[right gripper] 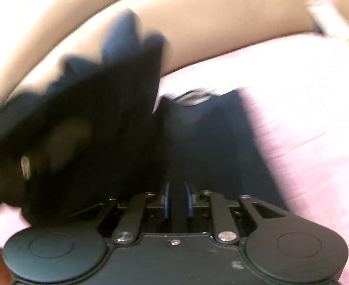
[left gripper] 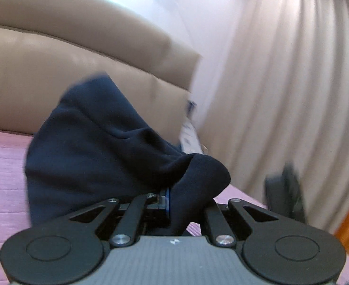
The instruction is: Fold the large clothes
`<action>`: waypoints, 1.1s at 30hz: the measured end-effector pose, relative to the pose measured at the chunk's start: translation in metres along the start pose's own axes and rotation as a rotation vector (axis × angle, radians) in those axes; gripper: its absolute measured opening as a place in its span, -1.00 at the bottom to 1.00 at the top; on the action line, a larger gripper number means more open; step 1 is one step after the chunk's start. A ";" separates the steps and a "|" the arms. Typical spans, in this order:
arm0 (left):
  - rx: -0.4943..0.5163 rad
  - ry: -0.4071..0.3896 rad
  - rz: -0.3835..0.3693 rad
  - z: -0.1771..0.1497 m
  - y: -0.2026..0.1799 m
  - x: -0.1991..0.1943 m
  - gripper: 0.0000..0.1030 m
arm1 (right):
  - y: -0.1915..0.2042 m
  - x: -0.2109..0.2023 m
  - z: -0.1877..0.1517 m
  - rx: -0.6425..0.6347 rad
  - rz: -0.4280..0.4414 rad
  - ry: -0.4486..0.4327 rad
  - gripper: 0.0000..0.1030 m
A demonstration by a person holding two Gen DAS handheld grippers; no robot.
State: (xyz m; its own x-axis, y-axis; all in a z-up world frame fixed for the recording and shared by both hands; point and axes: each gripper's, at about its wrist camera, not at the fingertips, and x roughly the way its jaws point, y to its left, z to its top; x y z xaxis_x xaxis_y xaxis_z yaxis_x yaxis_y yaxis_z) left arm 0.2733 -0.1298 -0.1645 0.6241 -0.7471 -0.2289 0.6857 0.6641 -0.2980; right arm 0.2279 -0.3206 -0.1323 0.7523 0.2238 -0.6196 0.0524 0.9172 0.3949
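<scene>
Garment [left gripper: 91, 147]: navy, on the pink bed [left gripper: 3, 166], bunched, stretching away toward the headboard [left gripper: 55, 54].
Left tool [left gripper: 172, 199]: clamped on a garment fold.
Right tool [right gripper: 177, 199]: slightly parted over dark cloth; grip unclear.

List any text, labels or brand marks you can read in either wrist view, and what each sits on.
None readable.
White tag beside the navy garment: bluish marks, too blurred to read.
Pale patch at the garment's neck in the right wrist view: blurred, no legible text.
</scene>
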 end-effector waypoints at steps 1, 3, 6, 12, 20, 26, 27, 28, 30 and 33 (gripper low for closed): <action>0.009 0.026 -0.019 -0.004 -0.005 0.012 -0.86 | -0.016 -0.006 0.007 0.014 -0.029 -0.002 -0.53; 0.047 0.089 -0.003 -0.014 -0.012 0.037 -0.87 | -0.043 -0.016 0.019 0.045 -0.090 0.000 -0.43; 0.110 0.214 0.043 -0.041 -0.021 0.071 -0.87 | -0.068 -0.024 0.033 0.108 -0.090 -0.021 0.23; 0.167 0.237 0.091 -0.056 -0.030 0.079 -0.87 | -0.071 0.010 0.063 0.135 0.106 0.037 0.70; 0.140 0.181 0.099 -0.060 -0.043 0.052 -0.87 | -0.074 0.072 0.075 0.204 0.210 0.155 0.27; 0.138 0.150 0.091 -0.044 -0.051 0.047 -0.87 | -0.037 0.047 0.105 -0.027 0.153 0.041 -0.65; 0.135 0.147 0.078 -0.040 -0.053 0.053 -0.87 | -0.034 0.041 0.112 -0.053 0.135 0.016 -0.72; 0.133 0.147 0.065 -0.037 -0.054 0.060 -0.87 | -0.035 0.038 0.118 -0.063 0.112 -0.010 -0.80; 0.133 0.178 0.041 -0.034 -0.057 0.083 -0.86 | -0.044 0.035 0.128 -0.061 0.048 -0.052 -1.00; 0.072 0.282 0.026 -0.052 -0.043 0.118 -0.84 | -0.066 0.059 0.127 0.000 -0.007 0.025 -1.00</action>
State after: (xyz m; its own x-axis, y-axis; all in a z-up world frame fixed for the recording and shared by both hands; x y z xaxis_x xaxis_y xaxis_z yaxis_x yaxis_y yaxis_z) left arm 0.2979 -0.2479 -0.2271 0.5197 -0.7015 -0.4877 0.7019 0.6760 -0.2245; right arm 0.3526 -0.4099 -0.1086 0.7353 0.2253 -0.6392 0.0580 0.9188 0.3905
